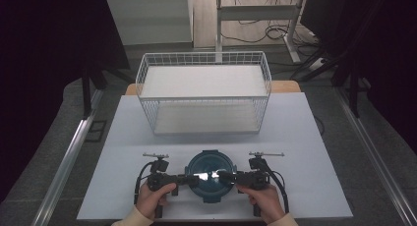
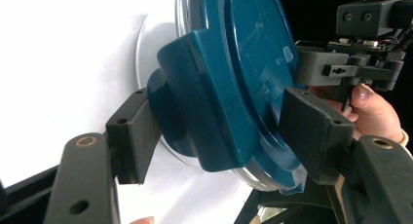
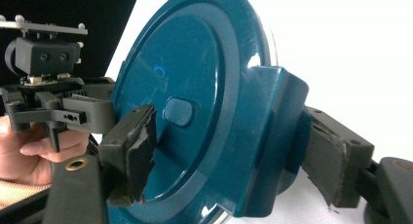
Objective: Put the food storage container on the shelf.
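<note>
A round clear container with a teal lid (image 1: 210,177) sits near the front edge of the white table (image 1: 123,137). My left gripper (image 1: 193,180) reaches in from the left and my right gripper (image 1: 224,177) from the right, each at a side latch of the lid. In the left gripper view the left gripper (image 2: 221,131) is shut on the teal latch (image 2: 195,102), one jaw under it and one on the lid top (image 2: 253,63). In the right gripper view the right gripper (image 3: 231,158) clamps the opposite latch (image 3: 272,131) the same way, over the lid (image 3: 185,73).
A white wire basket (image 1: 204,91) with a white liner stands behind the container, mid-table. The table's front edge lies just under the person's hands (image 1: 152,199). Dark floor, metal rails and cables surround the table.
</note>
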The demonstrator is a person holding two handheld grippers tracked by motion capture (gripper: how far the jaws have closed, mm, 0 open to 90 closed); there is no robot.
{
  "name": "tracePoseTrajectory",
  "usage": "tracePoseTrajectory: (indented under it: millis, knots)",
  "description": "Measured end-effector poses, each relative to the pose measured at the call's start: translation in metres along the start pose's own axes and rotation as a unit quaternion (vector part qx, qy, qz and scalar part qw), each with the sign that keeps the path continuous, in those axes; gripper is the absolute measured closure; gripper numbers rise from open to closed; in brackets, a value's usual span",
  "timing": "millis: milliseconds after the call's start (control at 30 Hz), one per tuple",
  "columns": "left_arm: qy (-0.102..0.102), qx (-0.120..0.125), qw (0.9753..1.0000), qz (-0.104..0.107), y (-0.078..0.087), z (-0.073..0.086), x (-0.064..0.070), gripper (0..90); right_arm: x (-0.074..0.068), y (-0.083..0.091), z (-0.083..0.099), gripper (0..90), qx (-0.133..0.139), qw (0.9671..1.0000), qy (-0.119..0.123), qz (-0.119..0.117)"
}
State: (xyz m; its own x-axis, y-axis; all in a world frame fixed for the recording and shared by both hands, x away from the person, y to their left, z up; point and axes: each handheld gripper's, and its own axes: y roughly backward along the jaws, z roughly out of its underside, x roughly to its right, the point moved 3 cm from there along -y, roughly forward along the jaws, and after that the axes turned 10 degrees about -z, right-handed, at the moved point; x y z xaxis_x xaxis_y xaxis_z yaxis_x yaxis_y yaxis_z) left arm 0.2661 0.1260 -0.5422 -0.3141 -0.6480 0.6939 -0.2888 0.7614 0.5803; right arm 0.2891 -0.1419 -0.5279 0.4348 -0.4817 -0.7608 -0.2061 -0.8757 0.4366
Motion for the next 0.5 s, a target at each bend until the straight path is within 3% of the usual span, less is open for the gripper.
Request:
tracePoseTrajectory:
  millis: [267,500]
  knots:
    - [-0.007,0.011,0.9999,-0.001,0.0055,0.0003,0.0038,38.7,0.0001,0.007,0.0008,33.0,0.02,0.9996,-0.019,-0.009]
    - [-0.01,0.018,0.9998,-0.003,0.0093,-0.0006,0.0058,42.4,-0.002,0.0108,0.0001,36.4,0.03,0.9994,-0.013,-0.012]
